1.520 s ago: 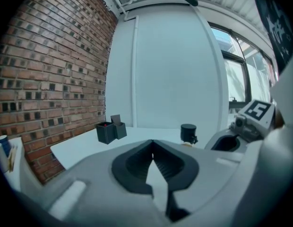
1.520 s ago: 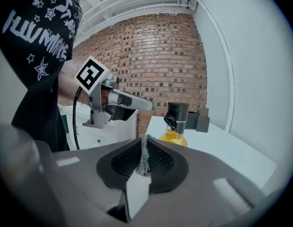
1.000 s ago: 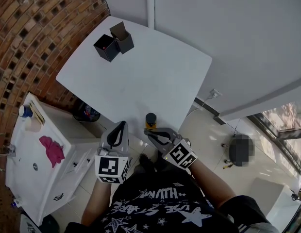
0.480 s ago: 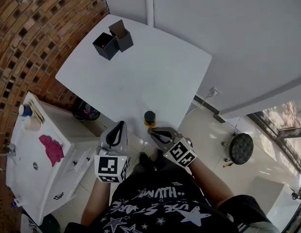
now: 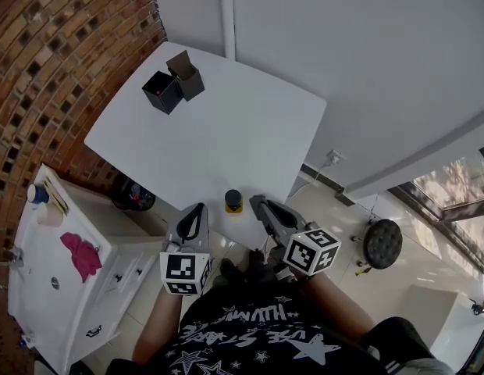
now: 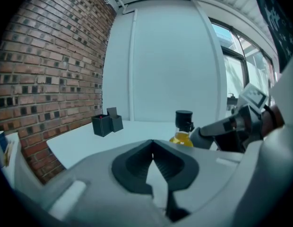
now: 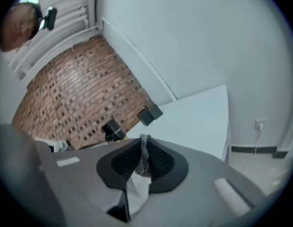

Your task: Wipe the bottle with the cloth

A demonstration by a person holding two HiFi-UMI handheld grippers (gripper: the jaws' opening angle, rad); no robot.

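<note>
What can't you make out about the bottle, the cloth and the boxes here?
Bottle: in the left gripper view its lower body is hidden behind the left gripper; no label shows.
Cloth: in the right gripper view only a grey strip shows between the shut jaws of the right gripper.
Black boxes: in the head view, contents too small.
</note>
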